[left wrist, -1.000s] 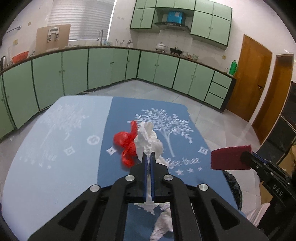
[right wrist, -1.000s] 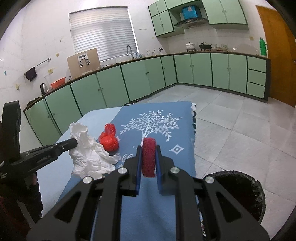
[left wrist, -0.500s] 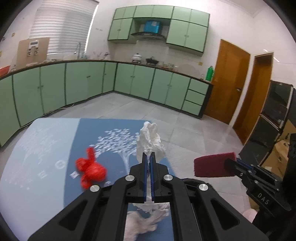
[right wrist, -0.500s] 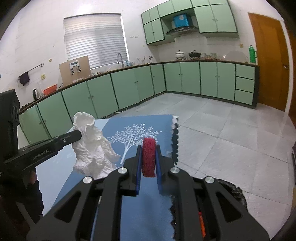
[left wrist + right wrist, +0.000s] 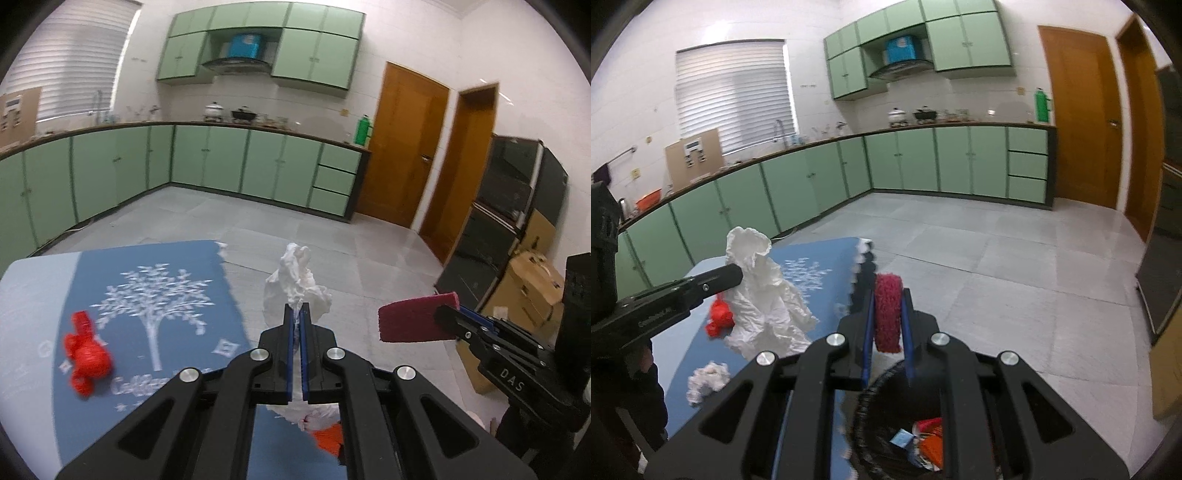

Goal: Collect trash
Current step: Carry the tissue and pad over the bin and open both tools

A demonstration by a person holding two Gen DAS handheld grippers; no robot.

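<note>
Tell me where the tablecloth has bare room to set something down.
Free: the pale blue cloth left of the red bag scrap, and the tree print between it and the table's scalloped edge. Crowded: the near strip around the small white wad.

Black left gripper (image 5: pixel 296 325); blue-lined fingers (image 5: pixel 289 354); silver screws; right gripper (image 5: pixel 888 321) alike.
</note>
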